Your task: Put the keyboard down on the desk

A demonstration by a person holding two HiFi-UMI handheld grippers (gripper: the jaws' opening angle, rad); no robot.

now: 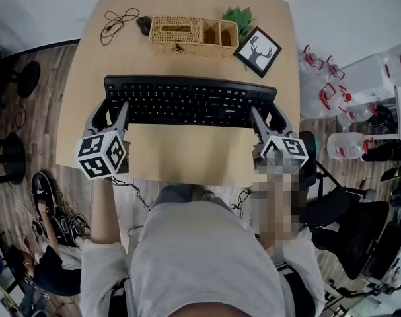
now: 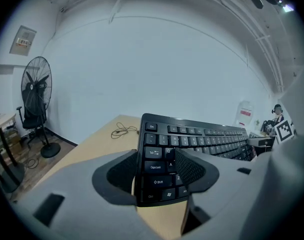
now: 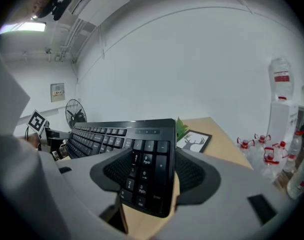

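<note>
While both tongs grip it by its short ends, the keyboard [image 1: 190, 101] stretches crosswise over the middle of the surface [image 1: 187, 154], keys up. The left tongs [image 1: 115, 114] are clamped on the end with the Caps Lock and Shift keys, one jaw on the key face and the other under the case. The right tongs [image 1: 266, 121] are clamped the same way on the number-pad end. Both gripper views show the keyboard tilted, with tan wood showing below its near edge. I cannot tell whether any part of its underside touches the surface.

Beyond the keyboard's far edge, apart from it, a woven basket [image 1: 193, 35] sits along the back of the surface. A small green plant [image 1: 240, 15] stands just beside the basket's right end, and a framed picture [image 1: 257, 51] of a deer head lies near it, turned at an angle and closest to the keyboard's far right corner. Left of the basket lie a small dark object [image 1: 144, 24] and a loose coil of cable [image 1: 117, 22].

Off the surface to the right, several clear bottles [image 1: 322, 78] with red caps stand on the floor [image 1: 41, 91]. A standing fan [image 2: 35, 96] shows by the wall in the left gripper view.
</note>
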